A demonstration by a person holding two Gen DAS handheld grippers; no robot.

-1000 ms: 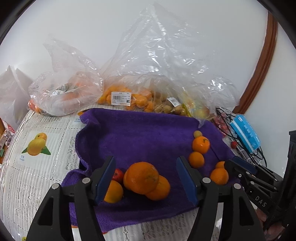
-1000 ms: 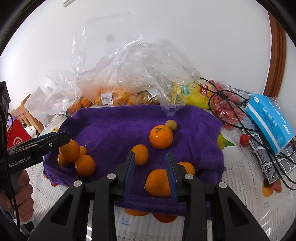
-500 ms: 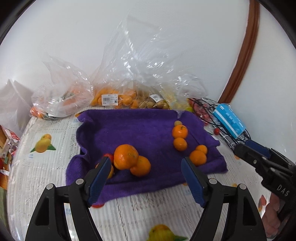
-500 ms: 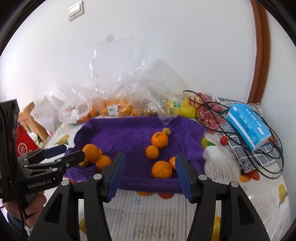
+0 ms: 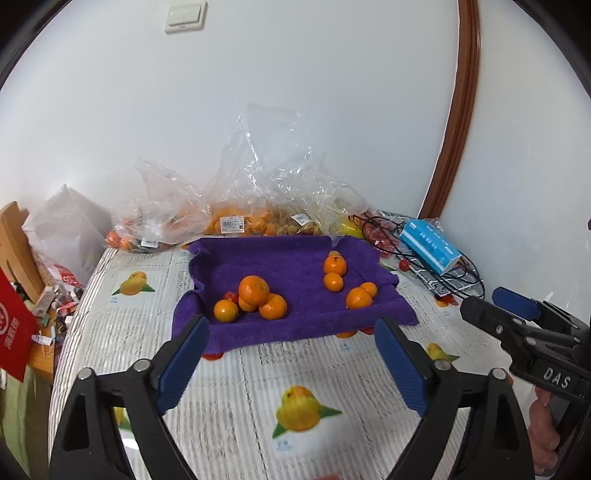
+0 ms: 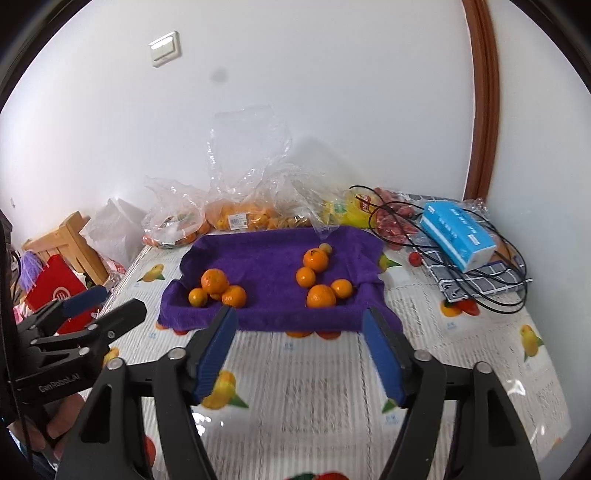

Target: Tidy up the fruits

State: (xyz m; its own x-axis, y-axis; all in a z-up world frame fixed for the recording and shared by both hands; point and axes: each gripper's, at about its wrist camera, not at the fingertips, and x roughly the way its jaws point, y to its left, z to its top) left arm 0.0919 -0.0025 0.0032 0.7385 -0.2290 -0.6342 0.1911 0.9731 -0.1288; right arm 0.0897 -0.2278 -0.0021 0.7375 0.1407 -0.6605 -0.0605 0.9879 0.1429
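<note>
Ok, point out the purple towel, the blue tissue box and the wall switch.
purple towel [image 6: 269, 254]: right wrist view, bare middle of the cloth.
blue tissue box [image 6: 458, 232]: right wrist view, top face.
wall switch [image 5: 184, 16]: left wrist view, plate centre.

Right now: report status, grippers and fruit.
Left gripper and right gripper opening, both empty. Oranges in two clusters on purple towel. Nothing in the way.

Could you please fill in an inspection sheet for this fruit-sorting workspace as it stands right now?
Surface: table under fruit-print cloth.
Job's things: purple towel with two groups of oranges, left pile and right group.
Clutter: plastic bags of fruit, blue tissue pack, red packet.
Grippers: left gripper and right gripper both empty, jaws opening.
Cables: black cable looped at right.
Surroundings: white wall, light switch.
</note>
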